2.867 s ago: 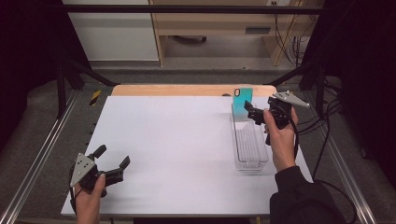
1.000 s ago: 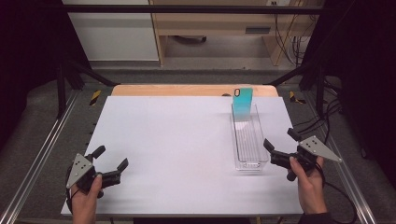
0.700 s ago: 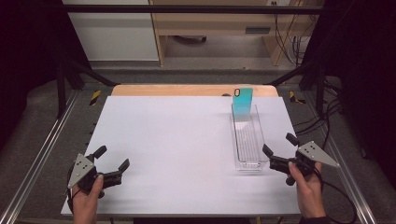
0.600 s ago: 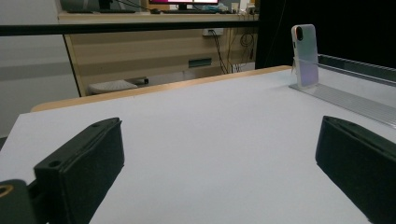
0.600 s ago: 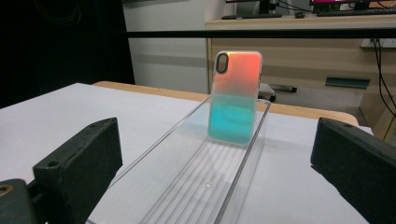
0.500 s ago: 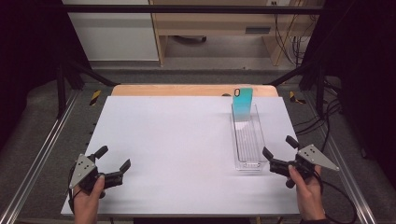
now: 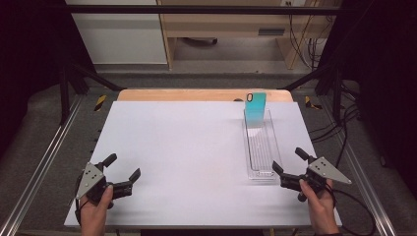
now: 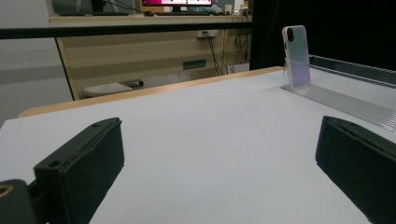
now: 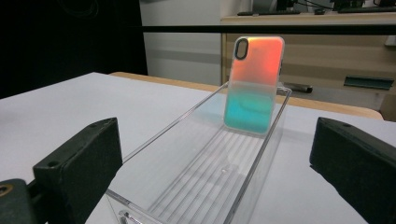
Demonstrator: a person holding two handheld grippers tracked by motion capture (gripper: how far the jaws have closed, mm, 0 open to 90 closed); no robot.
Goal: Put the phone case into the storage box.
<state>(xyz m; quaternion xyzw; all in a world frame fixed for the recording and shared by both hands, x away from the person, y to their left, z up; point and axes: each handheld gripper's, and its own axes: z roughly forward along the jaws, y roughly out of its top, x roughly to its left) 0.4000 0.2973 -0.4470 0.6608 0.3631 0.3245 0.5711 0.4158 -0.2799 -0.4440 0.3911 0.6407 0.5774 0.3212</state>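
Note:
An iridescent phone case (image 7: 255, 108) (image 9: 252, 81) (image 8: 296, 57) stands upright at the far end of a long clear ribbed tray (image 7: 260, 147) (image 9: 210, 182) on the right half of the white table. My right gripper (image 7: 291, 166) is open and empty just beyond the tray's near right corner, its jaws pointing along the tray. Near the front left corner of the table my left gripper (image 7: 122, 166) is open too, holding nothing, with bare tabletop between its jaws in the left gripper view.
The white tabletop (image 7: 187, 147) has a wooden strip (image 7: 196, 94) along its far edge. Metal frame rails (image 7: 44, 162) run down both sides. Cables (image 7: 339, 132) hang off the right side. A desk and cabinet (image 7: 221, 24) stand beyond the table.
My right gripper has let go of the phone case at the tray's far end and drawn back to the near right of the tray. The left gripper has barely shifted.

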